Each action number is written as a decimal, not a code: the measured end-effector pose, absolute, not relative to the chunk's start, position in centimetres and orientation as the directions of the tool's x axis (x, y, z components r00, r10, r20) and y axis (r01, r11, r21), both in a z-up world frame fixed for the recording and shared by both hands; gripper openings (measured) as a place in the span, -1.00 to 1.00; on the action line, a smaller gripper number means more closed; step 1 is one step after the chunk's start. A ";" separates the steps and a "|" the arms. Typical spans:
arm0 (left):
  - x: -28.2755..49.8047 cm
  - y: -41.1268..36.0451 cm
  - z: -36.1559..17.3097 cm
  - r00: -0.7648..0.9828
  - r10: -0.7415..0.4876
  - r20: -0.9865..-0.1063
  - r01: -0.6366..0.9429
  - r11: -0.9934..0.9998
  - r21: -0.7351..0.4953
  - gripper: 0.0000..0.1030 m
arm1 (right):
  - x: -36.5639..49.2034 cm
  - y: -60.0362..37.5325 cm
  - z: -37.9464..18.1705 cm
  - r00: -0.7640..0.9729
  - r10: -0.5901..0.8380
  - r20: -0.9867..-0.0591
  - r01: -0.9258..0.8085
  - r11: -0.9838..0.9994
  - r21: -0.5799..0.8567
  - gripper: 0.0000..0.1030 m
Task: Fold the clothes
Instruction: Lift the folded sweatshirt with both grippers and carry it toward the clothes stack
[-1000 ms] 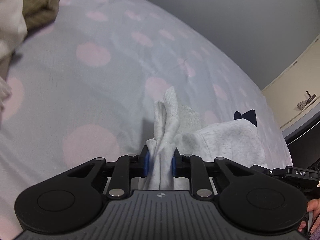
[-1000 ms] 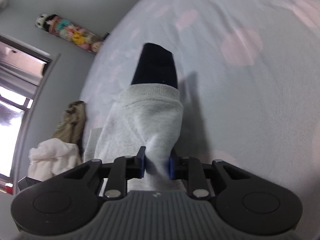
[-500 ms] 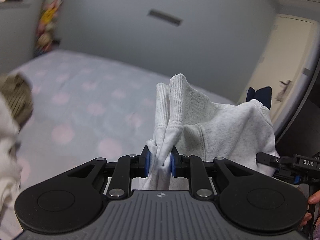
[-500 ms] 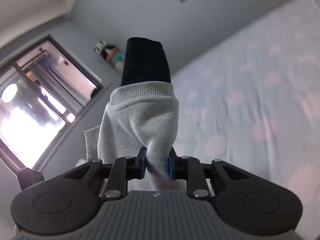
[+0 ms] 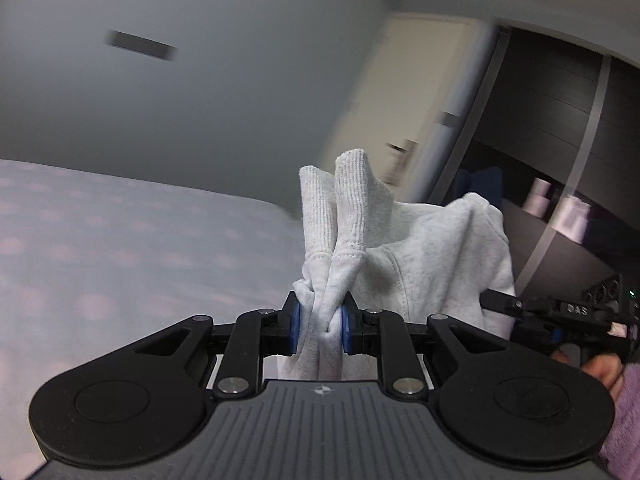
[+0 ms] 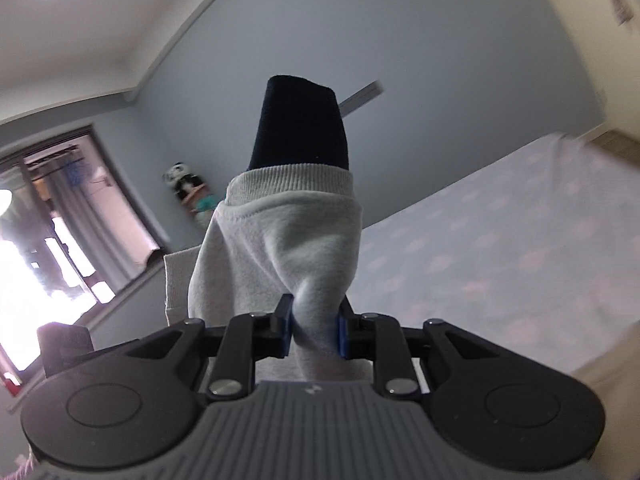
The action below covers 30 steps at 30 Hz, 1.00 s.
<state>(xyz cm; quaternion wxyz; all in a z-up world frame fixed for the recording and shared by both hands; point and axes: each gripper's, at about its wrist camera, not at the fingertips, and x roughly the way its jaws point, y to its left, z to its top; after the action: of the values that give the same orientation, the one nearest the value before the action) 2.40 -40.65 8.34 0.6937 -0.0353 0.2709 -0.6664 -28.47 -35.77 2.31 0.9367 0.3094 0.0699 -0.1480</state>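
Grey fleece: my sweatshirt point(image 5: 436, 256), up off the bed point(image 5: 120, 248), strung between both grippers.
Left gripper point(image 5: 320, 330): I've got it pinching a bunched ribbed cuff, two folds poking up.
Right gripper point(image 6: 314, 332): clamped on the other grey bunch, navy cuff point(image 6: 300, 128) sticking out above.
Bed: dotted sheet, below the cloth.
Right edge: my hand point(image 5: 600, 368), purple sleeve.
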 end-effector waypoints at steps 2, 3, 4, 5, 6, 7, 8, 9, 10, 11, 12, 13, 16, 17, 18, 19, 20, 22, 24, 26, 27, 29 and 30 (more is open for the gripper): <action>0.1 -44.7 8.6 -0.124 -0.936 -0.330 0.901 0.033 -0.432 -0.67 | -32.4 -37.2 3.8 0.924 -0.290 -0.249 0.380 0.759 0.528 -0.54; -1.0 -46.8 8.6 -0.168 -0.928 -0.332 0.898 -0.005 -0.439 -0.67 | -34.5 -37.9 4.5 0.909 -0.323 -0.263 0.416 0.756 0.506 -0.54; -2.3 -49.0 8.7 -0.207 -0.919 -0.335 0.897 -0.041 -0.441 -0.67 | -36.5 -38.7 5.3 0.892 -0.357 -0.277 0.450 0.751 0.483 -0.54; -3.9 -51.0 8.8 -0.243 -0.909 -0.338 0.894 -0.075 -0.442 -0.67 | -38.4 -39.4 5.9 0.876 -0.387 -0.288 0.481 0.742 0.467 -0.54; -5.5 -52.9 8.8 -0.280 -0.898 -0.340 0.889 -0.108 -0.446 -0.67 | -40.4 -40.0 6.6 0.860 -0.416 -0.295 0.509 0.733 0.452 -0.54; -7.1 -54.8 8.8 -0.315 -0.886 -0.341 0.881 -0.140 -0.452 -0.67 | -42.4 -40.7 7.3 0.843 -0.445 -0.302 0.537 0.722 0.436 -0.54; -8.6 -56.7 8.7 -0.351 -0.873 -0.339 0.870 -0.170 -0.462 -0.67 | -44.2 -41.5 7.8 0.825 -0.472 -0.311 0.565 0.711 0.419 -0.54; -10.0 -58.7 8.5 -0.387 -0.858 -0.337 0.857 -0.200 -0.476 -0.67 | -46.1 -42.2 8.4 0.805 -0.499 -0.321 0.592 0.698 0.403 -0.54; -11.3 -60.7 8.2 -0.420 -0.844 -0.334 0.842 -0.224 -0.491 -0.67 | -48.0 -43.1 8.8 0.785 -0.524 -0.331 0.619 0.682 0.390 -0.54; -12.7 -62.6 7.9 -0.451 -0.829 -0.330 0.826 -0.247 -0.507 -0.67 | -49.5 -43.7 9.3 0.763 -0.549 -0.342 0.646 0.666 0.373 -0.54; -14.0 -64.4 7.5 -0.484 -0.812 -0.327 0.806 -0.268 -0.528 -0.68 | -50.9 -44.5 9.7 0.738 -0.572 -0.358 0.675 0.648 0.353 -0.54; -15.3 -66.1 6.9 -0.517 -0.792 -0.324 0.785 -0.288 -0.549 -0.68 | -52.3 -45.3 10.2 0.711 -0.595 -0.374 0.702 0.630 0.332 -0.54; -19.0 -71.2 4.6 -0.603 -0.724 -0.337 0.729 -0.326 -0.602 -0.68 | -55.9 -47.5 11.5 0.627 -0.649 -0.431 0.774 0.581 0.252 -0.54; -20.1 -72.8 3.8 -0.628 -0.699 -0.342 0.711 -0.336 -0.618 -0.68 | -56.7 -48.4 11.8 0.596 -0.661 -0.456 0.795 0.563 0.225 -0.54; -21.2 -74.2 3.1 -0.648 -0.679 -0.345 0.695 -0.344 -0.631 -0.68 | -57.5 -49.2 12.0 0.565 -0.671 -0.480 0.815 0.544 0.198 -0.54; -22.3 -75.5 2.5 -0.667 -0.659 -0.347 0.680 -0.351 -0.644 -0.68 | -58.2 -50.1 12.3 0.532 -0.681 -0.503 0.833 0.526 0.171 -0.54; -23.0 -76.6 1.8 -0.680 -0.645 -0.349 0.668 -0.349 -0.657 -0.68 | -58.4 -51.3 12.4 0.504 -0.685 -0.526 0.847 0.512 0.144 -0.54; -24.1 -78.7 0.5 -0.700 -0.621 -0.353 0.646 -0.341 -0.683 -0.68 | -58.7 -53.6 12.5 0.444 -0.692 -0.569 0.870 0.485 0.089 -0.54; -25.8 -80.0 -0.7 -0.706 -0.604 -0.370 0.641 -0.321 -0.697 -0.68 | -58.3 -56.2 12.3 0.396 -0.689 -0.607 0.881 0.471 0.040 -0.54; -26.6 -81.2 -1.7 -0.689 -0.600 -0.406 0.660 -0.288 -0.694 -0.68 | -57.1 -59.0 11.8 0.359 -0.678 -0.641 0.882 0.470 -0.003 -0.54; -27.0 -81.3 -2.2 -0.673 -0.604 -0.427 0.677 -0.271 -0.684 -0.68 | -56.6 -60.4 11.6 0.341 -0.673 -0.657 0.882 0.470 -0.024 -0.54; -27.3 -81.6 -3.2 -0.635 -0.611 -0.472 0.715 -0.234 -0.658 -0.68 | -55.8 -63.0 10.3 0.324 -0.656 -0.681 0.879 0.476 -0.040 -0.54; -27.1 -82.1 -3.6 -0.623 -0.611 -0.490 0.726 -0.218 -0.652 -0.68 | -55.2 -64.2 9.3 0.325 -0.646 -0.691 0.876 0.481 -0.038 -0.54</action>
<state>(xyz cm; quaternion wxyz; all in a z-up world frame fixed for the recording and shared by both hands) -27.15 -82.08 -3.64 0.4297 0.0637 0.4544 -0.7777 -55.22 -64.20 9.30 0.7950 0.1745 0.3294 -0.4785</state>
